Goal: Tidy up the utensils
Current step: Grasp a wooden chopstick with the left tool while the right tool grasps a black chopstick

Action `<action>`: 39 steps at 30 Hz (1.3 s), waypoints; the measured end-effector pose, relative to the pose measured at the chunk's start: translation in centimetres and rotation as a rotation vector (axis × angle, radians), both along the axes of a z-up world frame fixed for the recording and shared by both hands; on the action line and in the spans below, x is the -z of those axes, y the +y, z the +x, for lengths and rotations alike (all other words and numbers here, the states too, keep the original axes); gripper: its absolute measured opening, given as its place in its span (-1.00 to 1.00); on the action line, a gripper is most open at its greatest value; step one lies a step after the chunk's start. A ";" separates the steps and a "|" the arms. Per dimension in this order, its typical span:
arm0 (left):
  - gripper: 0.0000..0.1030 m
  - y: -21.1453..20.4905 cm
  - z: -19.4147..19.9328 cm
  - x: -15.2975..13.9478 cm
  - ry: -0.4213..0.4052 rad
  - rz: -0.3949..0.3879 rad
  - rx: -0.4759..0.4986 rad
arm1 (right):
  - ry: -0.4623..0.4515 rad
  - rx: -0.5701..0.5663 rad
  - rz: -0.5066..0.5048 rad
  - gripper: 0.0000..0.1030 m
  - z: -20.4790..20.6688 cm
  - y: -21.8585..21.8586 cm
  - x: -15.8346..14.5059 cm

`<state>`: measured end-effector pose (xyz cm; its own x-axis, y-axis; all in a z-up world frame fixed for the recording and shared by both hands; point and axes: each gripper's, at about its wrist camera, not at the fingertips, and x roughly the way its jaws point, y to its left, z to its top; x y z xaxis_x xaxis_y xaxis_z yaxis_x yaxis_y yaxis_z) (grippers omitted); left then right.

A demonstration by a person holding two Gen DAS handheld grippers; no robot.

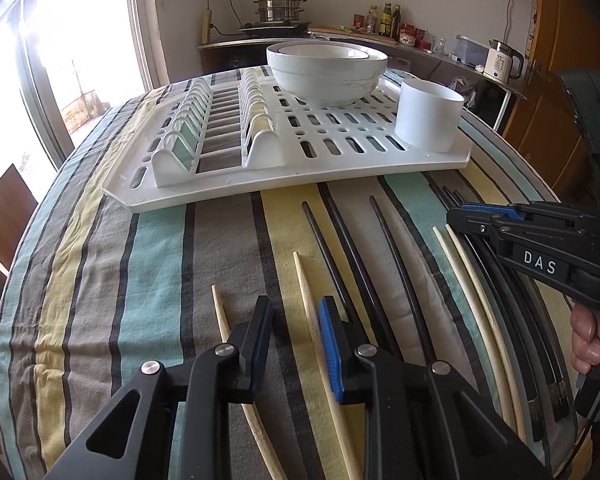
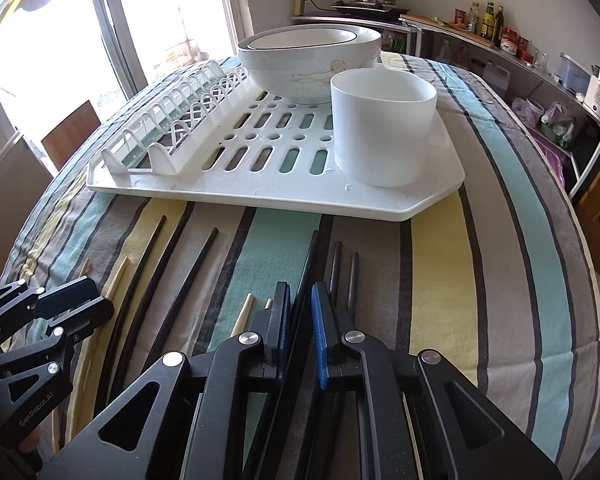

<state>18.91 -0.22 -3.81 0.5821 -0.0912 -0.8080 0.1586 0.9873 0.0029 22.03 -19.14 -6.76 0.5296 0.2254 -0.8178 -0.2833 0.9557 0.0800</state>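
Black and pale wooden chopsticks lie side by side on the striped tablecloth in front of a white drying rack (image 1: 340,170). My left gripper (image 1: 294,312) is low over the cloth. A pale wooden chopstick (image 1: 304,280) lies between its fingers, close to the blue right pad and clear of the left one, so it is open. My right gripper (image 2: 300,292) (image 1: 460,220) is down at the right-hand bunch with its pads closed on a black chopstick (image 2: 313,248). A white utensil cup (image 2: 382,128) (image 1: 428,116) stands on the rack's near right corner.
Stacked white bowls (image 1: 326,76) (image 2: 300,68) sit at the back of the rack, plate slots on its left. More black chopsticks (image 1: 340,248) and a pale pair (image 1: 472,280) lie between the grippers. A person's hand (image 1: 588,340) holds the right gripper. Behind is a counter with pots and bottles.
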 end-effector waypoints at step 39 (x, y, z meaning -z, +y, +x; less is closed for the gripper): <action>-0.91 1.6 -5.2 -12.3 -0.244 -0.159 0.038 | -0.337 -0.034 0.202 -0.91 -8.1 -3.9 -12.9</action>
<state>13.71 1.37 8.49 0.7511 -0.2308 -0.6185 0.2088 0.9719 -0.1091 13.93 -23.04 6.14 0.7505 0.3860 -0.5365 -0.3570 0.9199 0.1624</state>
